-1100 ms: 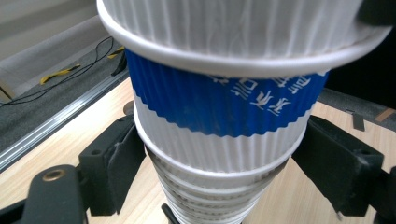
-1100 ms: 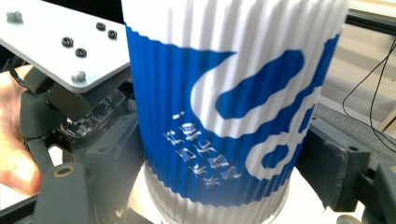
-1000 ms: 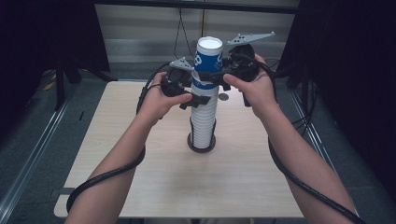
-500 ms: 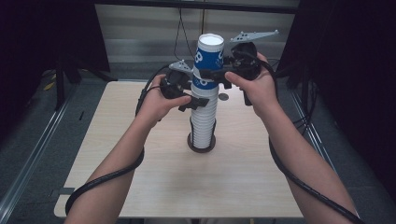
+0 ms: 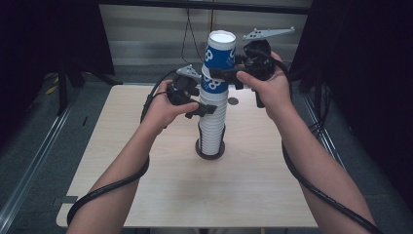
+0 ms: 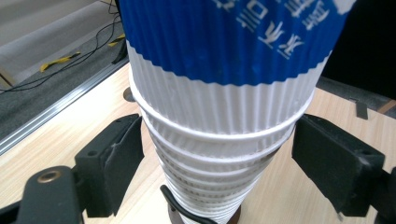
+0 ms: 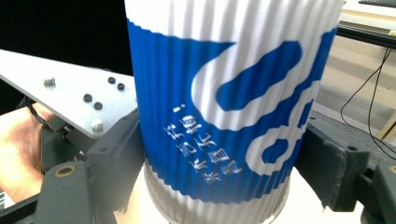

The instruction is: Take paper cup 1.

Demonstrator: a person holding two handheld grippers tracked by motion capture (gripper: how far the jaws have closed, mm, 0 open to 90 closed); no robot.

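Since a moment ago the top cup (image 5: 220, 48) has risen a little off the stack of cups (image 5: 213, 122), tipping slightly toward the table's right edge, while the left gripper (image 5: 202, 109) has just let its jaws out a touch. That gripper's jaws now straddle the white ribbed stack, with a sliver of gap showing on each side in the left gripper view, so I take them as loose rather than pinching. The right gripper (image 5: 221, 73) is clamped on the blue-banded top cup, its jaws pressed to both flanks. The stack stands upright near the middle of the table (image 5: 146, 195), toward the far edge. Its long axis runs vertical, so the lift should go straight up along it, the right hand pulling.
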